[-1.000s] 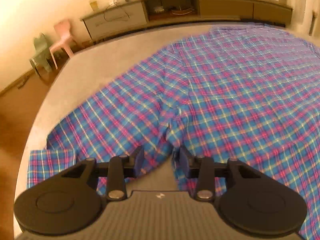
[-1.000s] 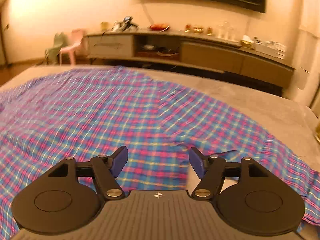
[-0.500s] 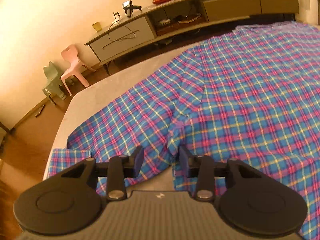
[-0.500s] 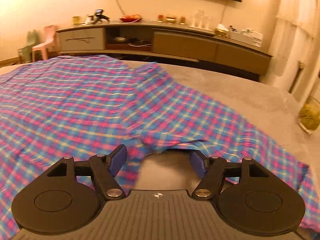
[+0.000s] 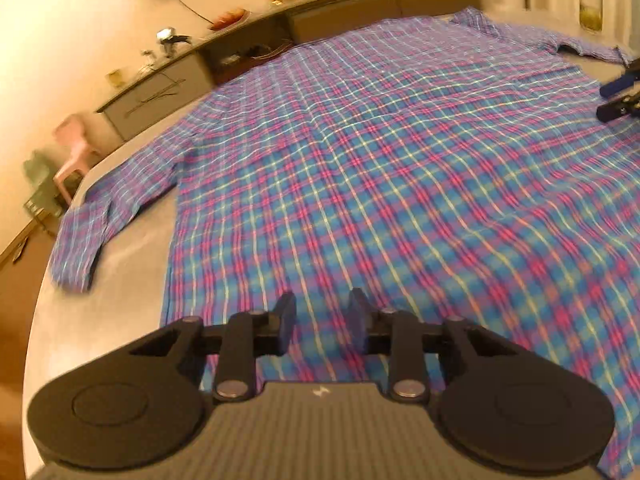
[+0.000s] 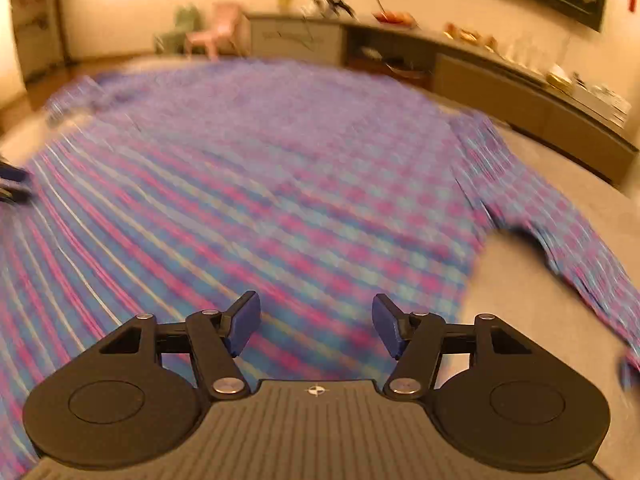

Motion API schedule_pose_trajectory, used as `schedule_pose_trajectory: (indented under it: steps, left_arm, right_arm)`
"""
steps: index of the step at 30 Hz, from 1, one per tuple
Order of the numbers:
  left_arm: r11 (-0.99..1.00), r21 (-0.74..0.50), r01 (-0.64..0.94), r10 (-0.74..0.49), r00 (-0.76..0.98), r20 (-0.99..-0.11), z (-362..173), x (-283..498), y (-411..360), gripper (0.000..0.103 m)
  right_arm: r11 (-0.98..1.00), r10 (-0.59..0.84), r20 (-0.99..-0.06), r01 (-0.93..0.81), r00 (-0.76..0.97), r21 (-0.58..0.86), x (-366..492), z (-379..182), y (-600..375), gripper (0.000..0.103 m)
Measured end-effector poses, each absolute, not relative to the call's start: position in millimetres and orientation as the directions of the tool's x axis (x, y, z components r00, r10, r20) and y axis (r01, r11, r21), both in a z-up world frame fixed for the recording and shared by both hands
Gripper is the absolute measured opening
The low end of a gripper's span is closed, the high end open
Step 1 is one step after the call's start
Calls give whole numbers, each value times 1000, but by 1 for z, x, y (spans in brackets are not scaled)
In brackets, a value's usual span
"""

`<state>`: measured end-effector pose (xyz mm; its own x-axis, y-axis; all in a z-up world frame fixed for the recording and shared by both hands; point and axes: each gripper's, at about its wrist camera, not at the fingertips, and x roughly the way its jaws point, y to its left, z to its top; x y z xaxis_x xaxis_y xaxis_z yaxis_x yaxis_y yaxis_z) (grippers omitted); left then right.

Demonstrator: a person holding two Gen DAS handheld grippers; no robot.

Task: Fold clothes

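A blue, pink and yellow plaid shirt lies spread flat on a grey padded surface. Its left sleeve trails toward the surface's edge. My left gripper hovers open over the shirt's near edge, with nothing between its fingers. In the blurred right wrist view the same shirt fills the frame, and its other sleeve runs off to the right. My right gripper is wide open above the shirt body and holds nothing. Each gripper shows at the edge of the other's view: right gripper, left gripper.
A long low sideboard with small items on top runs along the far wall. A pink chair and a green chair stand on the wooden floor beyond the surface's left edge. Bare grey surface lies beside the right sleeve.
Both grippers have left the underarm notches between sleeves and body. The left view swung right, the right view swung left, and both now hang over the shirt body, still open.
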<state>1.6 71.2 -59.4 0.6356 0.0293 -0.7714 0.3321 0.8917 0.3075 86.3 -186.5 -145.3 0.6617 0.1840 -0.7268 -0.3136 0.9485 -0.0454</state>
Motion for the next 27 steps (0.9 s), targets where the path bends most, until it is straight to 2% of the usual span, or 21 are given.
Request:
schedule_pose_trajectory:
  steps: [1, 3, 5, 6, 7, 9, 10, 12, 15, 18, 20, 22, 24, 27]
  left_arm:
    - [894, 303, 329, 29, 634, -773, -58, -6, 71, 13]
    - [901, 289, 324, 23, 629, -777, -56, -20, 71, 10]
    - [907, 276, 318, 18, 625, -780, -53, -34, 70, 11]
    - [910, 269, 316, 15, 623, -782, -52, -40, 70, 12]
    - [913, 262, 313, 12, 621, -784, -51, -47, 70, 17]
    - [906, 268, 326, 5, 626, -779, -52, -53, 65, 21]
    - [903, 275, 331, 7, 628, -778, -57, -60, 63, 18]
    - [894, 301, 331, 22, 638, -770, -59, -73, 60, 18]
    - [904, 232, 360, -14, 567, -824, -51, -78, 66, 18]
    - [896, 204, 394, -62, 567, -821, -29, -89, 66, 23]
    - [895, 198, 399, -98, 610, -786, -10, -93, 60, 31]
    - [891, 192, 412, -135, 643, -754, 8, -90, 46, 37]
    - [871, 200, 448, -173, 661, -730, 22, -82, 22, 39]
    - [838, 177, 517, -254, 655, -712, 38, -61, -18, 42]
  right_arm:
    - [959, 180, -717, -284, 673, -26, 84, -147, -196, 63]
    - [972, 142, -712, -235, 687, -33, 73, -144, -203, 63]
    - [977, 98, -704, -202, 704, -66, 57, -138, -203, 60]
    - [979, 76, -699, -185, 712, -82, 50, -135, -203, 55]
    - [981, 54, -693, -169, 719, -99, 42, -132, -202, 55]
    - [974, 107, -681, -214, 724, -74, 19, -126, -191, 55]
    - [965, 157, -679, -257, 717, -49, 6, -126, -183, 55]
    - [950, 190, -718, -310, 670, -38, -10, -139, -170, 55]
    - [960, 189, -731, -279, 655, -2, -12, -146, -188, 66]
    - [993, 79, -716, -115, 694, -2, 3, -138, -246, 66]
    - [990, -55, -686, 127, 726, 55, 13, -134, -310, 76]
    - [924, -198, -665, 364, 720, 119, 22, -132, -375, 79]
    - [878, -258, -657, 455, 708, 146, 29, -138, -412, 79]
    - [887, -243, -654, 437, 716, 149, 46, -151, -422, 80]
